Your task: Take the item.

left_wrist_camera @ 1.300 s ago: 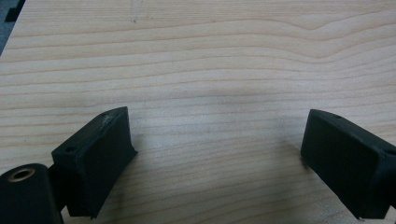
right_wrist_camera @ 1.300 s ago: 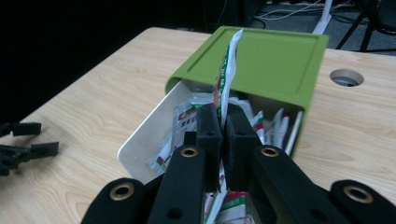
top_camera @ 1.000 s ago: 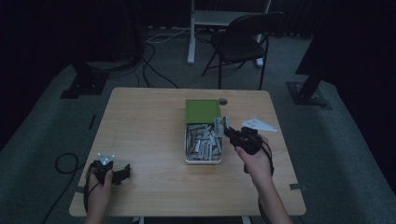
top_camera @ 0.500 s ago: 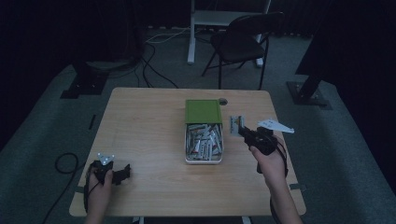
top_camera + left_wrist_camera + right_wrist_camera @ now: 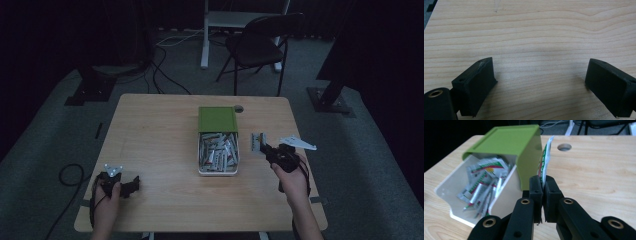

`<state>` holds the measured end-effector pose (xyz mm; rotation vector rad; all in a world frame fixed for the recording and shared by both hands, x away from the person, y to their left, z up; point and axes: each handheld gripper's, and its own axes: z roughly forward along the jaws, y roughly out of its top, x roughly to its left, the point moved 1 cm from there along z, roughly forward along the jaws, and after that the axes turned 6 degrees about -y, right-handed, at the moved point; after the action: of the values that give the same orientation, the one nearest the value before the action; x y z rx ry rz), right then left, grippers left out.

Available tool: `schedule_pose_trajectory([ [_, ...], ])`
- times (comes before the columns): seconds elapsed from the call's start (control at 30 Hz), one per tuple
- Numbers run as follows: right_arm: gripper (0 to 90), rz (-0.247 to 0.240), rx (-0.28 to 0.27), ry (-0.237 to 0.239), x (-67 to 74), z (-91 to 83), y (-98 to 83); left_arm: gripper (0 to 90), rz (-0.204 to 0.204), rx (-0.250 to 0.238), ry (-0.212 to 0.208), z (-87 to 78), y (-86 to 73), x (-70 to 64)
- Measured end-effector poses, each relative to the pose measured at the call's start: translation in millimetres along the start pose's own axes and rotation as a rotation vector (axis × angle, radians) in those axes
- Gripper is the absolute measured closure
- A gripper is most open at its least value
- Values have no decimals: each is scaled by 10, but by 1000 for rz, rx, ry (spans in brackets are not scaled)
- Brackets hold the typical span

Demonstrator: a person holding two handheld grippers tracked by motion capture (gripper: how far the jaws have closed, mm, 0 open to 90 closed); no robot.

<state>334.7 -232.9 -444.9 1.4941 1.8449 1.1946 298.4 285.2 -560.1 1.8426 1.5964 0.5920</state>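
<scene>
Left tongs (image 5: 134, 183): one pair, lying at the near left corner of the bench (image 5: 150, 145) under the person's left hand (image 5: 106, 197); in the left gripper view its jaws are standing wide apart with nothing but bare wood grain between them

Right tongs (image 5: 543, 185): one pair, being carried by the person's right hand (image 5: 292, 179) over the right part of the bench, just to the right of the box; its jaws are pressing together on a sachet

Sachet (image 5: 545, 157): one, white with red and green print, standing on edge between the closed jaws and rising above them; in the high view it is showing as a pale strip (image 5: 258, 142) beside the box's right wall, apart from it

Box (image 5: 218, 169): one, white and open-topped, sitting mid-bench; a green lid (image 5: 511, 138) is covering its far half; many similar sachets are lying loose inside, too jumbled to count

Open room: the whole left half of the bench is lying bare between the left tongs and the box; a narrower bare strip is running along the right edge past the right hand

Hole (image 5: 564, 147): one round opening in the bench top beyond the lid's far right corner

Chair (image 5: 260, 42): one, dark, standing on the floor beyond the far edge
</scene>
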Motion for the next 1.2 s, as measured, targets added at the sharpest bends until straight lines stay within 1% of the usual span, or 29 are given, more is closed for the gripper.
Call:
schedule_pose_trajectory([
  [0.17, 868, 6, 27, -17, -98, 90, -144, 96, 0, 2, 0, -2, 1, 0],
  [0.23, 867, 14, 25, -9, -133, 124, -193, 95, 0, 2, 0, -1, 1, 0],
  [0.3, 868, 15, 36, -20, -166, 156, -244, 96, 0, 2, 0, -1, 1, 0],
  [0.37, 867, 24, 48, -19, -203, 186, -290, 96, 0, 2, 0, -1, 1, 0],
  [0.43, 867, 19, 58, -34, -238, 214, -333, 96, 0, 0, 0, 0, 0, 0],
  [0.57, 867, 37, 85, -37, -309, 266, -411, 96, 0, 1, 0, -1, 0, 0],
  [0.67, 867, 48, 98, -46, -349, 292, -453, 95, 0, 0, 0, 0, 0, 0],
  [0.9, 867, 53, 121, -64, -426, 325, -527, 95, 0, 0, 0, 0, 0, 0],
  [0.93, 867, 65, 121, -65, -438, 332, -542, 96, 0, 1, 0, -1, 0, 0],
  [1.0, 866, 71, 125, -63, -452, 336, -556, 95, 0, 1, 0, -1, 0, 0],
  [1.1, 864, 65, 130, -74, -467, 345, -562, 95, 0, 1, 0, -1, 0, 0],
  [1.13, 863, 71, 129, -74, -477, 346, -562, 95, 0, 1, 0, -1, 0, 0],
  [1.2, 855, 68, 131, -89, -506, 347, -566, 96, 0, 1, 0, -1, 0, 0],
])
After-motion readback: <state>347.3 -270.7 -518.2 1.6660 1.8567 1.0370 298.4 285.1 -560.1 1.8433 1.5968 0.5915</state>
